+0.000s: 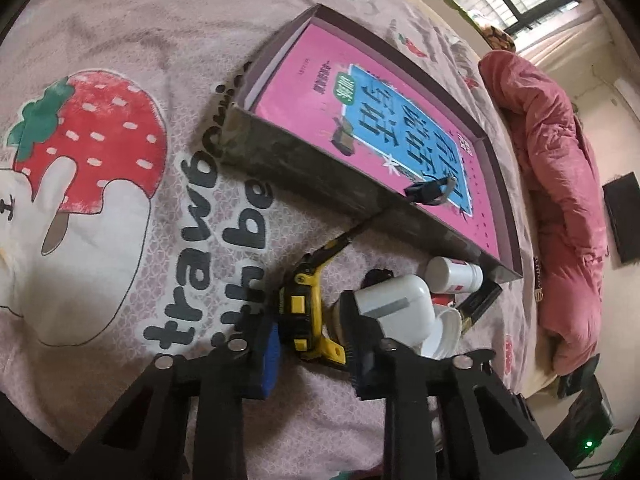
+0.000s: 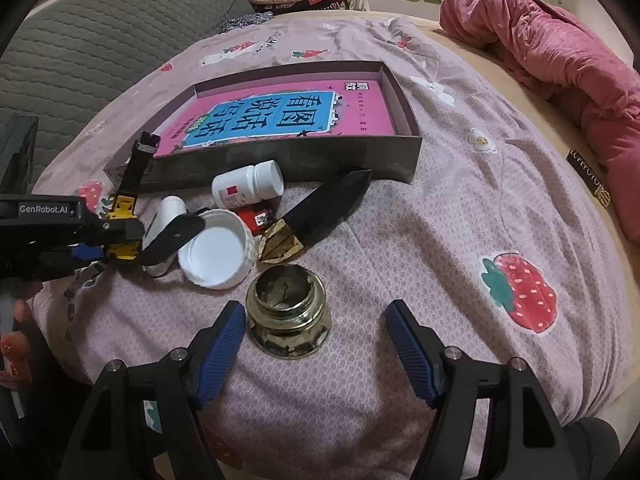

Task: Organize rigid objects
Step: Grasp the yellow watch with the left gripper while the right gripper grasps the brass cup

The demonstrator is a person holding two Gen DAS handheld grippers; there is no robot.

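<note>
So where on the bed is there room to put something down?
Bare blanket lies right of the black-and-gold box, toward the pink quilt. It is crowded left of that: white lid, pill bottle, yellow tool, brass jar. The tray holds a book.

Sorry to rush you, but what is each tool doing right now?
Left tool: shut on the yellow toy.
Right tool: open, straddling the metal fitting, untouched.

One box (image 2: 280, 160), two white bottles (image 2: 248, 186)
</note>
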